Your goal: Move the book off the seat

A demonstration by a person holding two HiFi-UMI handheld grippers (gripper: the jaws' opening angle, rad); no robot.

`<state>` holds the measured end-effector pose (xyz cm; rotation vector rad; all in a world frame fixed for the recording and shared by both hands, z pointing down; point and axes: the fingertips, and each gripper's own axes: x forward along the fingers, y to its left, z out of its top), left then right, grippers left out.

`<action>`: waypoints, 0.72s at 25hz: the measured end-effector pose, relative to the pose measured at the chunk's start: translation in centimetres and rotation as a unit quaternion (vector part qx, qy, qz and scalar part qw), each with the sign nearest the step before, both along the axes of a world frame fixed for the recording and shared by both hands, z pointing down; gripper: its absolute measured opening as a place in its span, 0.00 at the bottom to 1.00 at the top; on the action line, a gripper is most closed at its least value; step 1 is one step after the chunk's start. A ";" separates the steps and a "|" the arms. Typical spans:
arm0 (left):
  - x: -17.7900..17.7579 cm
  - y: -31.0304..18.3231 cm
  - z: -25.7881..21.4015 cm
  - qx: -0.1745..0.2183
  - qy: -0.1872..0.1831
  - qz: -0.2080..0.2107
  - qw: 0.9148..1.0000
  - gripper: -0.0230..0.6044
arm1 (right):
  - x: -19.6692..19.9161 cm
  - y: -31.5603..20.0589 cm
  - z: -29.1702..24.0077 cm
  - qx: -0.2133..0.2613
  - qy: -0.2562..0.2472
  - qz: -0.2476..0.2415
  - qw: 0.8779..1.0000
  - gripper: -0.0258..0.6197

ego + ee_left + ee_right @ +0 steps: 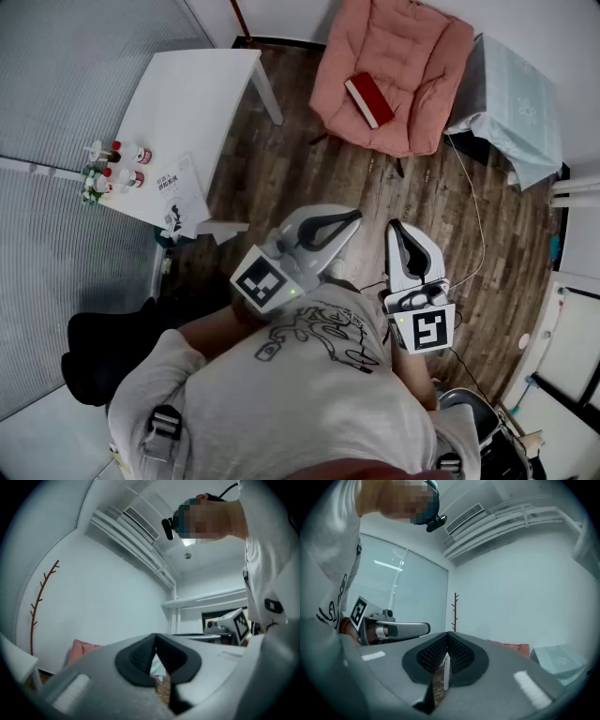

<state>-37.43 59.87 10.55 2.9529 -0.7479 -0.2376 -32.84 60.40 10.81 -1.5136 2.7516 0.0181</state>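
Note:
A red book (369, 99) lies on the seat of a pink cushioned chair (412, 56) at the top of the head view. Both grippers are held close to the person's chest, well short of the chair. My left gripper (353, 217) points up and right, its jaws shut with nothing between them. My right gripper (395, 226) points straight ahead, also shut and empty. In the left gripper view the shut jaw tips (155, 636) meet, with the pink chair (78, 649) low at left. In the right gripper view the jaws (448, 635) are closed, the chair (511, 647) just beyond.
A white table (192, 108) stands at left with small bottles (112, 167) and a booklet (180, 192) near its front edge. A pale cloth-covered stand (517, 103) sits right of the chair. A cable (473, 216) runs over the wood floor (309, 178).

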 end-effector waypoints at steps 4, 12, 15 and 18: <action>0.2 0.0 -0.1 -0.001 0.008 -0.002 1.000 0.04 | 0.2 0.1 0.2 0.000 0.010 -0.003 1.000 0.05; 0.7 0.4 0.2 -0.010 0.010 -0.003 1.000 0.04 | 1.2 0.5 0.8 -0.005 0.005 -0.003 1.000 0.05; 1.3 0.7 0.5 -0.015 0.010 -0.004 1.000 0.04 | 1.9 0.9 0.9 -0.004 0.008 -0.004 1.000 0.05; 2.1 1.1 0.7 -0.017 0.010 -0.006 1.000 0.04 | 2.5 1.2 0.6 -0.003 -0.001 0.003 1.000 0.05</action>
